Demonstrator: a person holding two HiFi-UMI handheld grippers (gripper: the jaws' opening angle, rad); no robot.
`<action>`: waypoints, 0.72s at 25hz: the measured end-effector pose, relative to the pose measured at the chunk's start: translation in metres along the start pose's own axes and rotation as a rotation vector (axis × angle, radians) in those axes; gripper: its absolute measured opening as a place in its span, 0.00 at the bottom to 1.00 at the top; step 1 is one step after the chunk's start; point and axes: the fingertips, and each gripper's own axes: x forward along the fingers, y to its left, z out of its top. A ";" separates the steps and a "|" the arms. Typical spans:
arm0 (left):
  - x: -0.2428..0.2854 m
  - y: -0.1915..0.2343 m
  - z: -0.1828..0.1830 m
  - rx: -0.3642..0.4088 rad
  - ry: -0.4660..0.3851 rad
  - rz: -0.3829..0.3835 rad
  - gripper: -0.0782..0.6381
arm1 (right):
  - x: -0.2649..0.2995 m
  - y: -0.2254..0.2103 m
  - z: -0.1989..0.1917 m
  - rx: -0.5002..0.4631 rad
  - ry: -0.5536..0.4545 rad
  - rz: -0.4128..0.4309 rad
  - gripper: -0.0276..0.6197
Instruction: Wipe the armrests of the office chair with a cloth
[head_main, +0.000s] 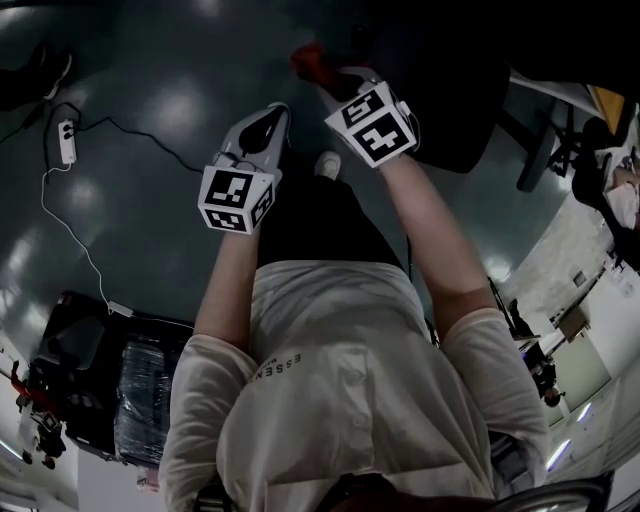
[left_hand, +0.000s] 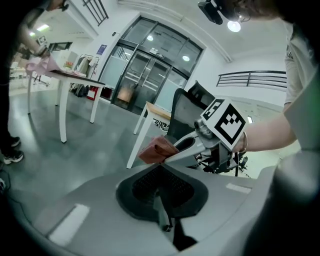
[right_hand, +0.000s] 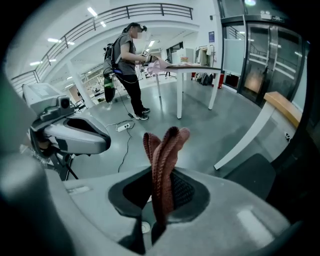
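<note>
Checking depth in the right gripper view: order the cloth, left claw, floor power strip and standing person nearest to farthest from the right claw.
1. Cloth, gripped, centre.
2. Left claw, at left.
3. Power strip, on the floor beyond.
4. Person, far back, upper left.

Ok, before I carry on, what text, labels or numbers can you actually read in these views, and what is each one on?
"ESSEN": on the person's shirt; the word runs on into a fold and the rest cannot be read.
Blue wall sign beside the glass doors: too small to read.
Marker cubes: black-and-white square patterns only, no words or numbers.
</note>
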 end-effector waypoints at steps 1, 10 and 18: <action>-0.001 -0.001 -0.002 -0.001 -0.005 0.005 0.13 | 0.000 0.005 -0.003 -0.003 -0.001 0.007 0.12; -0.017 -0.029 -0.018 -0.003 -0.027 0.034 0.13 | -0.021 0.055 -0.041 0.033 -0.015 0.101 0.12; -0.015 -0.074 0.004 0.084 -0.047 -0.007 0.13 | -0.086 0.044 -0.064 0.276 -0.211 0.077 0.12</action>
